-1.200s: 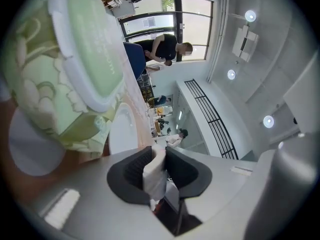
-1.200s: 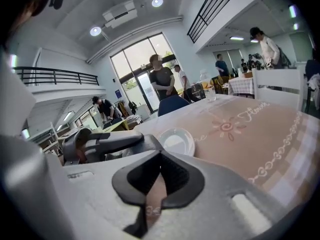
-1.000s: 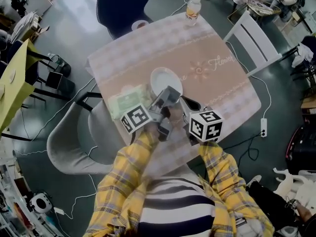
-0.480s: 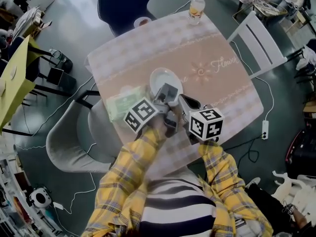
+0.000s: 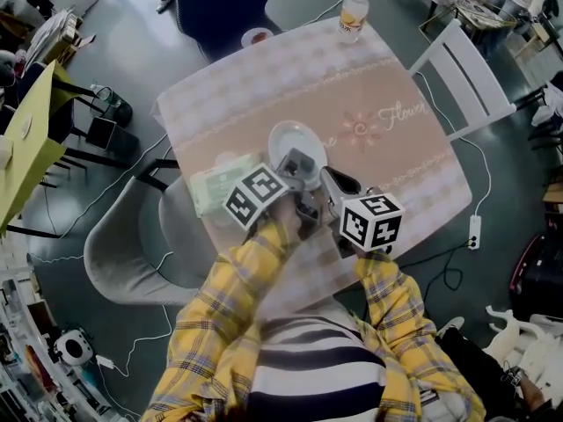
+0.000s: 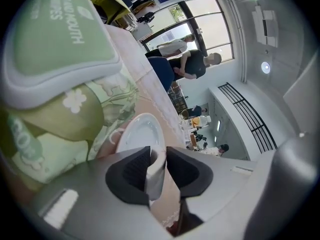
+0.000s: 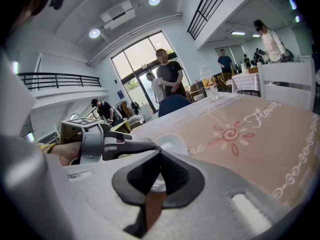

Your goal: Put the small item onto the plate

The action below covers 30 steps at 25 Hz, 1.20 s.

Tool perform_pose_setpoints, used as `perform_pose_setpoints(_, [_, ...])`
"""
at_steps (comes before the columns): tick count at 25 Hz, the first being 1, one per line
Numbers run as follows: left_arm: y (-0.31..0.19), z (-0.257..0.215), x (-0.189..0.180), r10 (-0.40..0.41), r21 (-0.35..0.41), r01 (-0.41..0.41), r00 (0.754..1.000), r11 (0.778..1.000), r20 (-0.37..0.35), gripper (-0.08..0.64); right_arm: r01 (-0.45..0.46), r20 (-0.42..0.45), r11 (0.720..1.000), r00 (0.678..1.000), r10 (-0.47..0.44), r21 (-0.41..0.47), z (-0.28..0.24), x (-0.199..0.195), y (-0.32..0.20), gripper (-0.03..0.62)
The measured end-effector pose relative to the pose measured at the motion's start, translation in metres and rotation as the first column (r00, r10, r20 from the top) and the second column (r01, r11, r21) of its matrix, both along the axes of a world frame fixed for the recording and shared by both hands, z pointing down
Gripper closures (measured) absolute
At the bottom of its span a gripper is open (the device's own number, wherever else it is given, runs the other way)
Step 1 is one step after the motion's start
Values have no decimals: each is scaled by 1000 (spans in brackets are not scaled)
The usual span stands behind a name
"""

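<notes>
Far left, soft green wipes pack (image 6: 55, 59) lies on pink checked tablecloth (image 5: 369, 95), just beside the work area. Left gripper (image 6: 159, 156) reaches past it; a small white item (image 6: 156, 171), thin and flat, material not clear, stands on edge between its dark pads. The pads touch it on both sides and the gap is narrow, with the jaws just starting to open. Round white plate (image 6: 137, 134) sits directly beyond the jaw tips; from the head view the tips hang over its near part, so the item looks placed above the plate rather than the cloth. Judgement: this is the release. Hold the left gripper low and level, nudge slightly toward the plate's middle so the piece lands off the rim, and let the jaws part fully before drawing straight back, since a light piece may cling to a pad. To the right, right gripper (image 7: 160, 156) rests near the plate, jaws together, nothing in them; best kept idle.
</notes>
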<state>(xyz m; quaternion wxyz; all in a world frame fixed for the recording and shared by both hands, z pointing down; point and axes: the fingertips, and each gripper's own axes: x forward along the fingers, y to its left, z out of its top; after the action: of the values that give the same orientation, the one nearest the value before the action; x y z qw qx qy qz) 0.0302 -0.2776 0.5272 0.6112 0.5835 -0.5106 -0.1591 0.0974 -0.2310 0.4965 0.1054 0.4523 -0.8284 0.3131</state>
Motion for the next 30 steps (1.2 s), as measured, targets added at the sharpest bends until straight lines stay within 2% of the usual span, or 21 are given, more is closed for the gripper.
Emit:
perform_pose_setpoints(4, [4,2,3,13,-12,-13,1000,1000,-9,462,7,11,1000,1000,-7,-1,0,-3,-1,595])
perform_pose_setpoints(6, [5,3,4,31,-17,-31,999,999,14,456,10,13,1000,1000,-10,-5,1,-4,-1,595])
perform_pose_setpoints(13, [12,3,8,117,-35,-113,981,993,154,395,16,21,1000,1000,-15,-7,1,-5,0,595])
perform_pose_setpoints(17, [14,2,9,166,-33,-163,951,986,262,371,22,22,1000,1000,-22,-7,1,-5,1,595])
perform_pose_setpoints(21, [17,4,15,243,-27,-252,891,967,383,372,27,26,1000,999,-27,-10,2,-5,2,595])
perform_pose_setpoints(24, [18,3,21,306,-17,-344,809,939,501,371,29,30,1000,999,-28,-10,2,-5,4,595])
perform_pose_setpoints(27, [19,1,20,320,-16,-395,720,919,616,368,27,28,1000,999,-27,-11,3,-4,6,595])
perform_pose_setpoints(30, [20,-1,21,304,-4,-408,674,913,674,343,26,27,1000,999,-26,-12,3,-2,7,595])
